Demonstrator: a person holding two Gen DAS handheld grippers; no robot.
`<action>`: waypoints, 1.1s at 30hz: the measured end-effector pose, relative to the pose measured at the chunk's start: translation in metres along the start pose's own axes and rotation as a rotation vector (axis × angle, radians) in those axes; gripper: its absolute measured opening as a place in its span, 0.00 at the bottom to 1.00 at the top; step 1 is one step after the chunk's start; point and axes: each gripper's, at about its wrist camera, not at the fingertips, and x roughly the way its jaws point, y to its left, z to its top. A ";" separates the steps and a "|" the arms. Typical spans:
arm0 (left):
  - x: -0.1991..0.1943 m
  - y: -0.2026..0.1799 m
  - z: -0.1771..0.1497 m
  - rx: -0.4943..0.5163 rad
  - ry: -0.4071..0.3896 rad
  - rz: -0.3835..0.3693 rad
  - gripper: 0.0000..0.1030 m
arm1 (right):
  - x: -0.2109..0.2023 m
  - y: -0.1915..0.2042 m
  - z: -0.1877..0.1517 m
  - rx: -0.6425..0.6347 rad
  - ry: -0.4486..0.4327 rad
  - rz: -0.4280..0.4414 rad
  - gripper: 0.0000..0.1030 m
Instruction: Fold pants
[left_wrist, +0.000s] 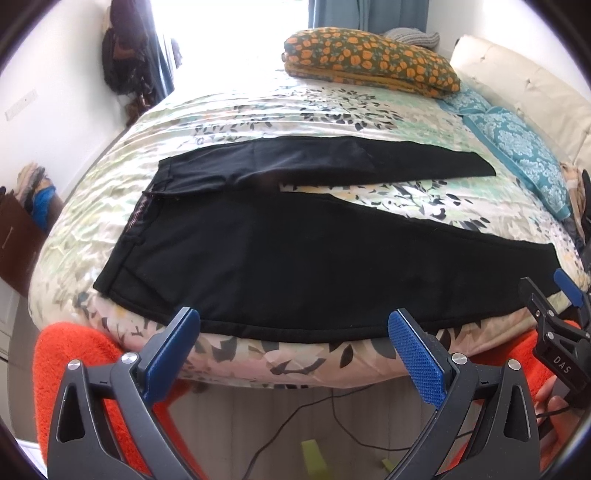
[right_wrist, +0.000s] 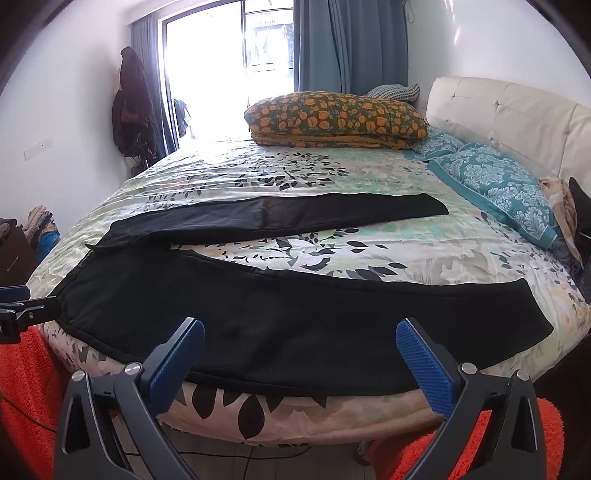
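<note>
Two legs of pants (left_wrist: 295, 251) splayed on bed (left_wrist: 258, 110).

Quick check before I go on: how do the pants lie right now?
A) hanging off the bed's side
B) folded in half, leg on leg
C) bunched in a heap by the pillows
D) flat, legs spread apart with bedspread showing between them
D: the pants lie flat on the bed, the two legs splayed with a strip of floral cover showing between them; both grippers hold nothing, jaws open.

A home bedroom: bed (right_wrist: 332, 177), pillows (right_wrist: 495, 181), curtains (right_wrist: 351, 44), perhaps hanging coats (right_wrist: 133, 103).
</note>
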 end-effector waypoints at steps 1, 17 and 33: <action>-0.001 -0.001 0.000 0.004 -0.005 0.002 0.99 | -0.001 0.000 0.000 -0.002 -0.006 -0.002 1.00; -0.007 -0.001 -0.002 -0.002 -0.009 0.014 0.99 | -0.003 0.006 -0.001 -0.022 -0.029 0.008 1.00; -0.009 -0.011 -0.005 0.026 -0.011 0.014 0.99 | -0.003 0.001 -0.001 -0.006 -0.033 0.007 1.00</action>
